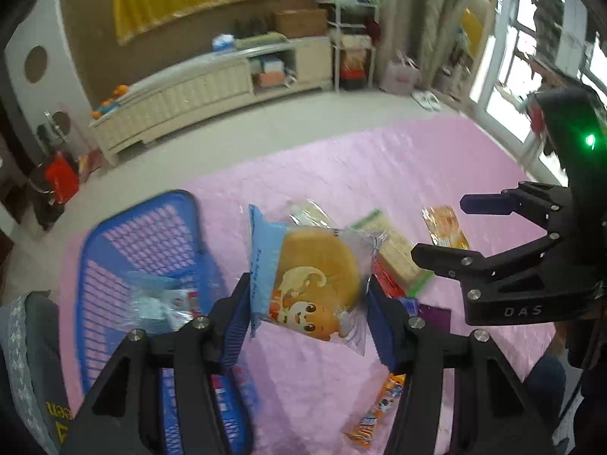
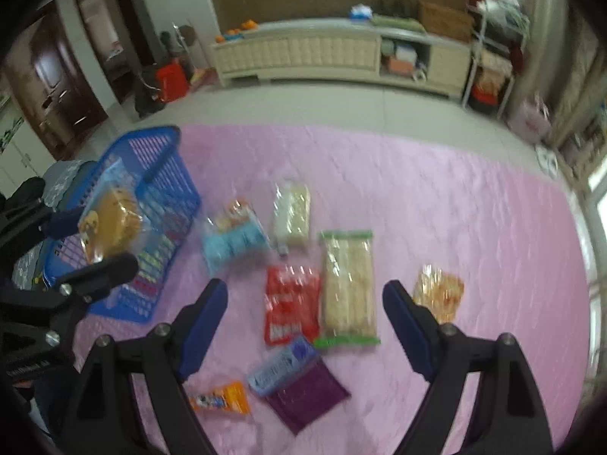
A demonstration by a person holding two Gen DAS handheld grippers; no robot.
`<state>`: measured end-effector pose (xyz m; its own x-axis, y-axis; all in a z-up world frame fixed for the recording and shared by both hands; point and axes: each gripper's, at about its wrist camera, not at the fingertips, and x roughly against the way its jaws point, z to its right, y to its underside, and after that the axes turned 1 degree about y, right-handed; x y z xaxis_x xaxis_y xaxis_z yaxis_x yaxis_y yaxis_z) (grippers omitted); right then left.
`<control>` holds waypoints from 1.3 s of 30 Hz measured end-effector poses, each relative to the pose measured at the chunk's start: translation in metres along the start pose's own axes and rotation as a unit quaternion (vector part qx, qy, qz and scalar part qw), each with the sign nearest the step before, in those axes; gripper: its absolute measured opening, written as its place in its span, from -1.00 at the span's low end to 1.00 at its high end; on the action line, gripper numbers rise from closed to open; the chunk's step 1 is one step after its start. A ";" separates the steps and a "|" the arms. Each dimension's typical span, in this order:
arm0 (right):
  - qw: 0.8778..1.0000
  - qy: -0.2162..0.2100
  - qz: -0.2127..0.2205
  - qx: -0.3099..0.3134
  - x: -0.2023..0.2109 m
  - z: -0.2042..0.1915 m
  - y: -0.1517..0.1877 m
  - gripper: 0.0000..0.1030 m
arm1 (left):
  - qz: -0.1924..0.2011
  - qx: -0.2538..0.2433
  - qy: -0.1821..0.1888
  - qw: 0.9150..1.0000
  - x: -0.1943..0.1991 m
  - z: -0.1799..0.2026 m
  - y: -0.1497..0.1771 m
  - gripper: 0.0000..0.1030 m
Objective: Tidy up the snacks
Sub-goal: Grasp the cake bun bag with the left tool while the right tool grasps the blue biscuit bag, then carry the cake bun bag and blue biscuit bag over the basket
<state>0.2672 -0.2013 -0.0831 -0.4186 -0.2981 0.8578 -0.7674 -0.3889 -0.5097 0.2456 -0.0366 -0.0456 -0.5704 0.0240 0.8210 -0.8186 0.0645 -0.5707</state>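
Note:
My left gripper (image 1: 307,303) is shut on a bun packet (image 1: 311,276) with a blue wrapper and a cartoon print, and holds it up above the pink cloth (image 1: 379,174). The right wrist view shows the same packet (image 2: 110,223) in front of the blue basket (image 2: 159,144). That basket (image 1: 144,235) stands to the left and has a few wrapped snacks in it. My right gripper (image 2: 305,295) is open and holds nothing. It hangs over a red packet (image 2: 292,303) and a long cracker packet (image 2: 349,288).
More snacks lie on the cloth: a white packet (image 2: 290,212), a light-blue one (image 2: 235,239), an orange one (image 2: 438,292), a purple one (image 2: 307,394) and a small orange one (image 2: 224,398). A cream cabinet (image 2: 322,53) lines the far wall.

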 end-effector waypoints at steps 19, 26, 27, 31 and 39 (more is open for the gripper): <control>0.986 -0.060 -0.056 0.146 -0.106 -0.073 -0.036 0.69 | -0.017 0.120 -0.060 0.991 0.001 -0.111 0.033 0.04; 0.979 -0.075 -0.091 0.166 -0.152 -0.083 -0.039 0.69 | -0.049 0.125 -0.061 0.989 -0.018 -0.127 0.041 0.04; 0.979 -0.078 -0.096 0.163 -0.159 -0.083 -0.039 0.68 | -0.050 0.124 -0.061 0.989 -0.021 -0.127 0.041 0.04; 0.977 -0.067 -0.118 0.166 -0.178 -0.085 -0.040 0.61 | -0.055 0.120 -0.060 0.989 -0.024 -0.130 0.045 0.04; 0.982 -0.043 -0.120 0.137 -0.162 -0.085 -0.039 0.37 | -0.050 0.124 -0.047 0.990 -0.016 -0.143 0.051 0.04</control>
<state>0.3238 -0.0635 -0.1968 -0.1901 -0.2382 0.9524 -0.6739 -0.6738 -0.3031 0.2223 0.1085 -0.0857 -0.4797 -0.0631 0.8752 -0.8560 -0.1852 -0.4826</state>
